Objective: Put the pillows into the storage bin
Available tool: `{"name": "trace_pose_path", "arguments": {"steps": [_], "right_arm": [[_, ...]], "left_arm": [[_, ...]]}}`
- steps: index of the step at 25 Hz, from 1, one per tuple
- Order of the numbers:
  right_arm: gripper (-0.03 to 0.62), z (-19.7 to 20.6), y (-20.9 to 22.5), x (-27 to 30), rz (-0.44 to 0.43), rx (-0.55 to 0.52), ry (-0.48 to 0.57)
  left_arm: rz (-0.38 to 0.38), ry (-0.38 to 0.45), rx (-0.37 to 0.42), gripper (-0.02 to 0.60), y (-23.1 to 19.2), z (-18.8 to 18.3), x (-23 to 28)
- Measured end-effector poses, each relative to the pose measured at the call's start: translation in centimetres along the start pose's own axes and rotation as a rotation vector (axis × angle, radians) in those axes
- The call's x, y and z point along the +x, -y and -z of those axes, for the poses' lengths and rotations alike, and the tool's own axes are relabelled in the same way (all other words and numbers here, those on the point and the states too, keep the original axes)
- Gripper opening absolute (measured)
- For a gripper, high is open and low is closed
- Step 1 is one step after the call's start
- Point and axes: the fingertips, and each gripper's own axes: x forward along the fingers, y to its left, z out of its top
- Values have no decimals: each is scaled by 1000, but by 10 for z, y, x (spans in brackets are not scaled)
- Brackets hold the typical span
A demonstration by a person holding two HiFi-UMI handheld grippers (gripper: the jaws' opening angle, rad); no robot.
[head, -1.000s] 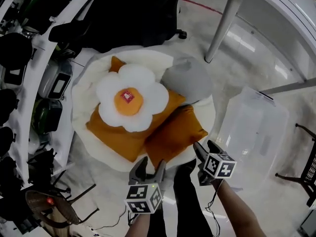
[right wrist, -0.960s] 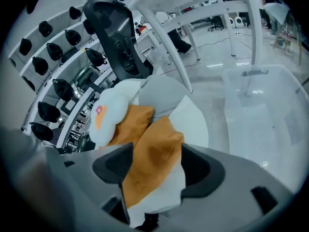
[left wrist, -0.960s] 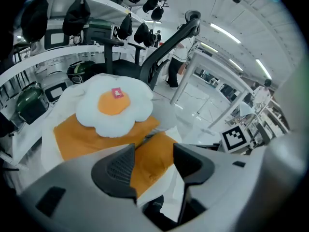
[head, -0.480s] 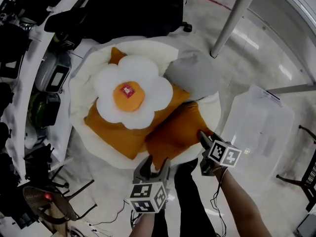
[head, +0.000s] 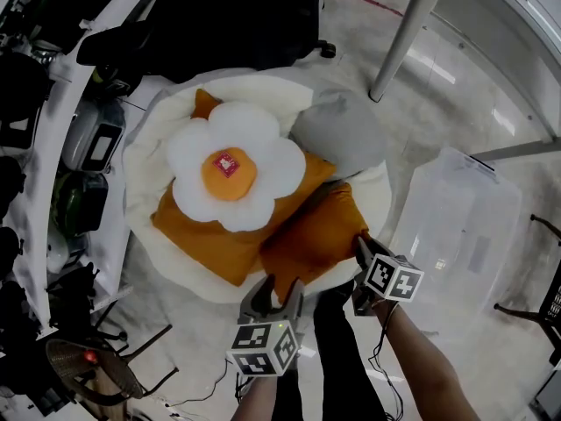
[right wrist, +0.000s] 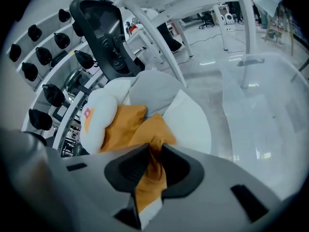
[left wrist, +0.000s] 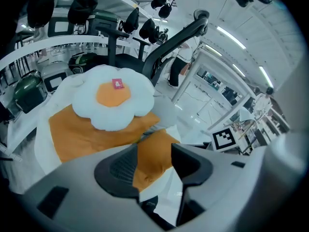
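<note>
A small orange pillow [head: 311,235] lies at the near edge of a pile on a round white cushion [head: 145,160]. Behind it lie a white flower pillow [head: 230,175] on a large orange pillow [head: 197,235], and a grey pillow [head: 344,132]. My right gripper [head: 359,246] [right wrist: 153,151] is closing and pinches the small orange pillow's [right wrist: 154,127] right corner. My left gripper [head: 273,289] [left wrist: 154,153] is closing too. Its jaws stand wide around the same pillow's [left wrist: 159,141] near edge, without pressing it. The clear storage bin [head: 456,226] [right wrist: 260,110] stands to the right.
A white table leg [head: 405,29] rises behind the pile. Dark equipment and white shelving [head: 53,103] crowd the left side. A black rack [head: 550,292] stands at the right edge. The person's dark trouser legs [head: 331,358] are below the grippers.
Both grippers moved forward to the small orange pillow. The right jaws went from wide apart to pinched on its corner. The left jaws narrowed slightly around its near edge.
</note>
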Motion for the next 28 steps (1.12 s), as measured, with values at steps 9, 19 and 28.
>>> {"name": "trace_pose_path", "arguments": {"steps": [9,19,28], "right_arm": [[63,26,-42,-38,-62,-3,24],[54,68,-120,-92,-119,5,78],[48,61,-164,-164,-95,-39,167]], "left_arm": [[35,6,41,209,-9,-2,-20],[63,8,97,202,-26,-3,-69],[149,-23,206,193,-15,-11,-118]]}}
